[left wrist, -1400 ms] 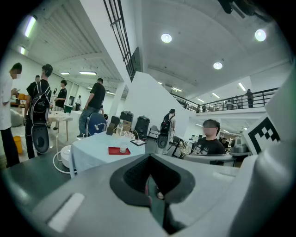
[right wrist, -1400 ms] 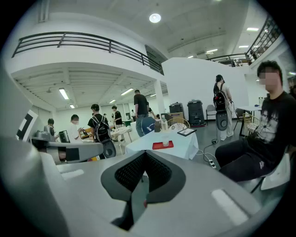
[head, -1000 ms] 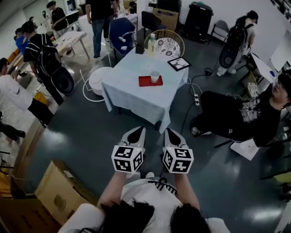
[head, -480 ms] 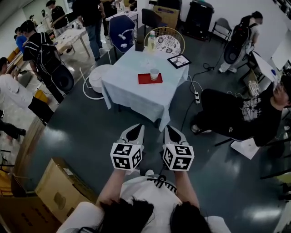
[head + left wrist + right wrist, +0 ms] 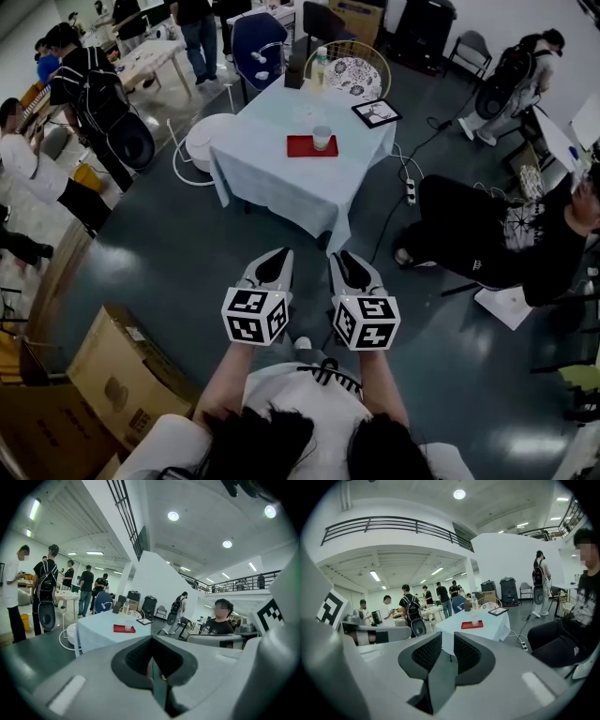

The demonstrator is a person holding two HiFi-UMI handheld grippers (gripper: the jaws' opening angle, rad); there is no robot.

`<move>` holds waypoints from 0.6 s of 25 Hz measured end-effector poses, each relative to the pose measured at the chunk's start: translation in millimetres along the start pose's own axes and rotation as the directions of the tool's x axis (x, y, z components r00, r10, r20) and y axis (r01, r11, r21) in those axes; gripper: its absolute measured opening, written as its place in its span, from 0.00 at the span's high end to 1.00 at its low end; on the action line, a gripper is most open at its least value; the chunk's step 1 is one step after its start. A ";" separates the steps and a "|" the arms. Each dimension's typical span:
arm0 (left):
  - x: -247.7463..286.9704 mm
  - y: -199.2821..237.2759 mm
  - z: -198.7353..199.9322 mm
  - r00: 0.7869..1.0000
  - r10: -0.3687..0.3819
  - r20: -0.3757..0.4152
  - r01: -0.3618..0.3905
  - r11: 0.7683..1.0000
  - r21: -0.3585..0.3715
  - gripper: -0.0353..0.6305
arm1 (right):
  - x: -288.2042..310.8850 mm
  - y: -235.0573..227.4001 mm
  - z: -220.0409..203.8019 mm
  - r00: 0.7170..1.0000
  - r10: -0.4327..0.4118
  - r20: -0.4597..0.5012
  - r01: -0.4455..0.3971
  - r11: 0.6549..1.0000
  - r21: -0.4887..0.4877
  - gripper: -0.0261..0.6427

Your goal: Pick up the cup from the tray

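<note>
Head view: the cup (image 5: pixel 322 138) stands upright on the right part of the red tray (image 5: pixel 299 146). The tray lies on the desk (image 5: pixel 281 183), which has a light cloth over it. A bottle (image 5: pixel 322 67) stands at the far edge of the desk. The left tongs (image 5: pixel 278 256) and the right tongs (image 5: pixel 344 258) are held side by side over the dark floor (image 5: pixel 178 272), well apart from the desk, and both point toward it. A seated person (image 5: pixel 487 239) is at the right of the desk, and a cardboard box (image 5: pixel 122 375) lies on the floor at the lower left.

Left gripper view: the two dark pads of the left tongs meet in one thin line, so these tongs are closed with nothing in them. Far beyond them the cup (image 5: pixel 127 626) is seen on the tray, a little to the left of the tips.

Right gripper view: the jaws of the right tongs have just been opening. A narrow gap now stands between the pads, and only floor shows in it, so nothing is held. The cup (image 5: pixel 475 620) on the tray is far ahead, a little to the right of the gap.
</note>
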State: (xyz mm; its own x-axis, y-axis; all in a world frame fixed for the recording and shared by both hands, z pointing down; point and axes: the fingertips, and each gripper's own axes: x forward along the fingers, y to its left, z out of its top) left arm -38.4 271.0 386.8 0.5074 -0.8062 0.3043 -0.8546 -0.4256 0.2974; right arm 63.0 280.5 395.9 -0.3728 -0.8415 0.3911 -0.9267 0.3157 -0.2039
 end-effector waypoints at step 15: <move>39.7 37.1 -3.9 0.999 0.015 -0.045 -0.015 1.000 0.000 0.95 | 45.8 -18.5 11.1 1.000 0.018 0.022 -0.019 0.999 0.041 0.63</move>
State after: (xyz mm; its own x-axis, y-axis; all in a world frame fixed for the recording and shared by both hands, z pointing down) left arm -49.5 224.8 413.4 0.4987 -0.7934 0.3490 -0.8623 -0.4133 0.2927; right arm 63.6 231.2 407.6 -0.3880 -0.8454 0.3671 -0.9168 0.3130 -0.2480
